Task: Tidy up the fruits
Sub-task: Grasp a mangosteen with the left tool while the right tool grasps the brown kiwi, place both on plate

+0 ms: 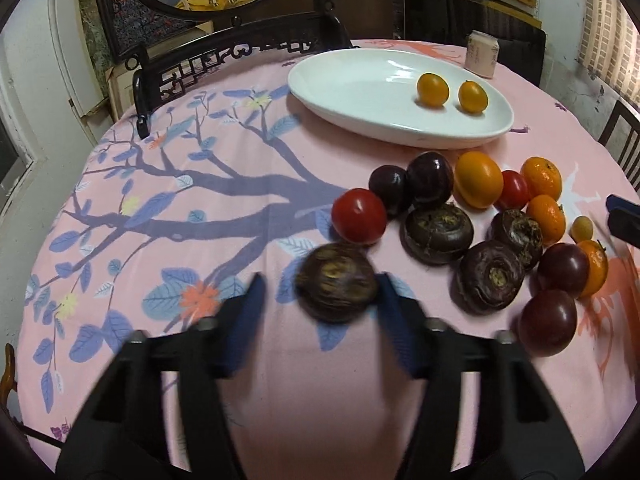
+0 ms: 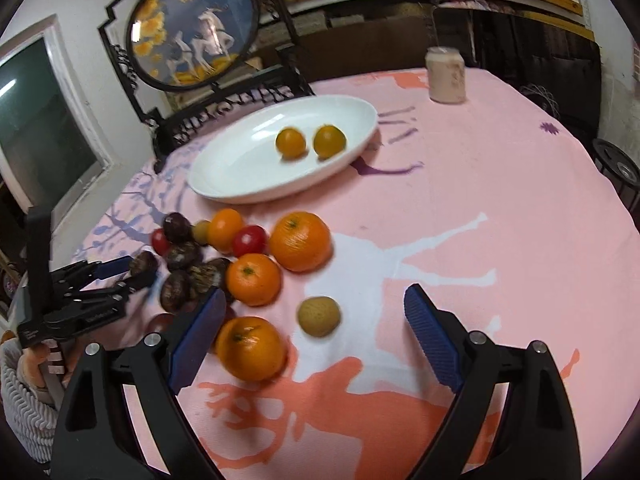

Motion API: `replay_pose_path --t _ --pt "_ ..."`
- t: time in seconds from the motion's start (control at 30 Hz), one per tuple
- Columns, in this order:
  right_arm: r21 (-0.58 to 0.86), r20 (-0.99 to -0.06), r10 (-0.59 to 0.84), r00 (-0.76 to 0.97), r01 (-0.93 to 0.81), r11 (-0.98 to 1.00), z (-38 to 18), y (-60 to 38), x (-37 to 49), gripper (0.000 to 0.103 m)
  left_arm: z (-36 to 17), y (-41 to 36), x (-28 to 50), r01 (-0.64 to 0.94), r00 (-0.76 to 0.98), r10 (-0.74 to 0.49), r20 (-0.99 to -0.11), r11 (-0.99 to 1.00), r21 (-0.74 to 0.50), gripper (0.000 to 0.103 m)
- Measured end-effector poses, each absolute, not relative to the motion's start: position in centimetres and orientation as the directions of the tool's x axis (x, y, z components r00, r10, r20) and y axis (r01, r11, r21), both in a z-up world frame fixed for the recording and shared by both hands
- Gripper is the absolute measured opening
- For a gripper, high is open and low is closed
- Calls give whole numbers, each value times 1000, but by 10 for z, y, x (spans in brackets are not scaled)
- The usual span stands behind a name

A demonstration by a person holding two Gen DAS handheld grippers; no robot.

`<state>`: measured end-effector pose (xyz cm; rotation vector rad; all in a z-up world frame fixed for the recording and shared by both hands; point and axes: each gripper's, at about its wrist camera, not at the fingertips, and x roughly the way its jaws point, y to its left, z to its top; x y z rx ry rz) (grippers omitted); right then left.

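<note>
Left tongs (image 1: 320, 292) stand wide around a water chestnut (image 1: 337, 282); right tongs (image 2: 316, 320) wide, empty. Next: close, carry to plate (image 1: 340, 76).

Left tool (image 1: 320, 292) and right tool (image 2: 316, 320) both spread wide, angled down.

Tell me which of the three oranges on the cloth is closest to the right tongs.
The orange lowest in the right wrist view, just inside the right tongs' left finger. The other two oranges sit farther back, by the fruit pile.
</note>
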<state>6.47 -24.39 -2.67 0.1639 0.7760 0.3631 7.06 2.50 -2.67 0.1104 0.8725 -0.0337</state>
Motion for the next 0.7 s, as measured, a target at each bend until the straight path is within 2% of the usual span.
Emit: replay_pose_path --t 0.03,0.1,0.33,0.4,0.47,0.53,0.7 --pt "279 -656 377 654 -254 926 -28 -245 65 87 -26 25 69 70 647 23 -762 994 88 42" --pt "291 -664 384 642 -251 923 -31 -246 68 63 -26 25 68 73 646 17 -763 994 83 42" --pt "383 -669 466 580 -268 884 -40 -251 73 50 -26 24 68 72 644 16 -765 994 82 42" --pt "410 -674 482 559 -260 874 -43 -252 76 39 -26 23 68 73 644 17 -765 994 84 42" --pt "434 -679 498 540 -252 865 -47 -252 79 34 -26 23 68 73 643 17 -766 994 83 42" --pt "436 -682 498 536 -249 865 -47 -252 79 34 -26 23 69 73 642 17 -767 994 83 42" --pt "430 -686 495 533 -252 867 -49 -248 81 26 -26 22 71 79 642 18 -767 993 90 42"
